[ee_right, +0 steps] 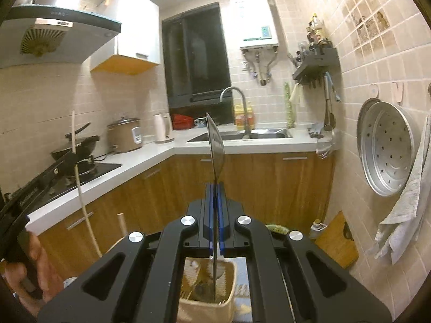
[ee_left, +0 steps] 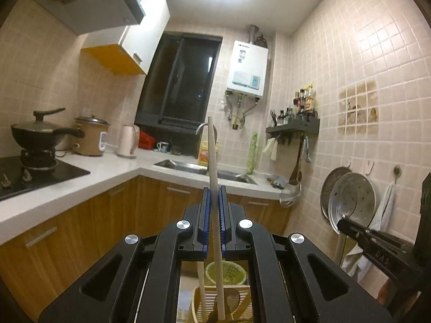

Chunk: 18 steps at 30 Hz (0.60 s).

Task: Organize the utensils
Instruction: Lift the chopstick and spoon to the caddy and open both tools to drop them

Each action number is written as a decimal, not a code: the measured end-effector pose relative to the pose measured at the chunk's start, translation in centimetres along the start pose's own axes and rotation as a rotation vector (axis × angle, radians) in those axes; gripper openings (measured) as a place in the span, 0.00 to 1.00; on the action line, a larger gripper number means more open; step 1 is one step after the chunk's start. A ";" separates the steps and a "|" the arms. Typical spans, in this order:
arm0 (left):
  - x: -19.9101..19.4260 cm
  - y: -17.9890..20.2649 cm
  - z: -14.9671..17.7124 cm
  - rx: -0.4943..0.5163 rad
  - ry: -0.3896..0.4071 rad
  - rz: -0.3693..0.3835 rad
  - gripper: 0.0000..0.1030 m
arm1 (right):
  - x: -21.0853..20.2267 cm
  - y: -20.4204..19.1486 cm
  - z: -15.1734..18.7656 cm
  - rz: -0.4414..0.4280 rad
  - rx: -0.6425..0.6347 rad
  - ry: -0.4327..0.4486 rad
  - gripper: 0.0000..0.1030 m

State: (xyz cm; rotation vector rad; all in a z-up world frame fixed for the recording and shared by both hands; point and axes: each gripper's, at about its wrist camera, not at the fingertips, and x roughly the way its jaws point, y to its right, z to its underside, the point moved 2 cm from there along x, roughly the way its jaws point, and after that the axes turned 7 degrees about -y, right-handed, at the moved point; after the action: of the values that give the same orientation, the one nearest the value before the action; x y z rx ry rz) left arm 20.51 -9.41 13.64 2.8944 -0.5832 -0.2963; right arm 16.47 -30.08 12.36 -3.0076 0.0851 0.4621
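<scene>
Utensils are in both grippers: the left gripper [ee_left: 214,188] is clamped on a pale wooden stick [ee_left: 212,156] held upright, and the right gripper [ee_right: 215,187] is clamped on a flat metal spatula [ee_right: 215,142], blade up. Below, a cream basket [ee_right: 229,290] holds more pieces. Sorting looks barely begun; neither piece has been set anywhere yet.

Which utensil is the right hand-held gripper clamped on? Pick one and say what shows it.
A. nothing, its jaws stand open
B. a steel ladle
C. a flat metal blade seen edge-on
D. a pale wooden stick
C: in the right wrist view the right hand-held gripper is shut on a thin metal blade that rises above the jaws; the pale stick is in the left hand-held gripper.
</scene>
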 end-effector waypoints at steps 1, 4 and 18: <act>0.5 -0.2 0.3 -0.002 -0.005 -0.004 0.03 | 0.3 0.2 0.0 0.004 0.007 0.002 0.02; 1.9 -1.2 1.1 -0.016 -0.024 -0.017 0.03 | 1.7 0.7 0.5 0.014 0.010 -0.004 0.02; 3.8 -2.0 4.4 -0.002 -0.066 -0.046 0.04 | 4.1 0.3 4.3 -0.069 0.024 -0.044 0.02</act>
State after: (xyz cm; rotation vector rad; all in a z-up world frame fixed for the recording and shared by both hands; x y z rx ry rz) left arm 23.67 -9.66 8.32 2.9085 -0.5264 -0.3995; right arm 19.03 -30.11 6.98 -2.9641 -0.0159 0.5160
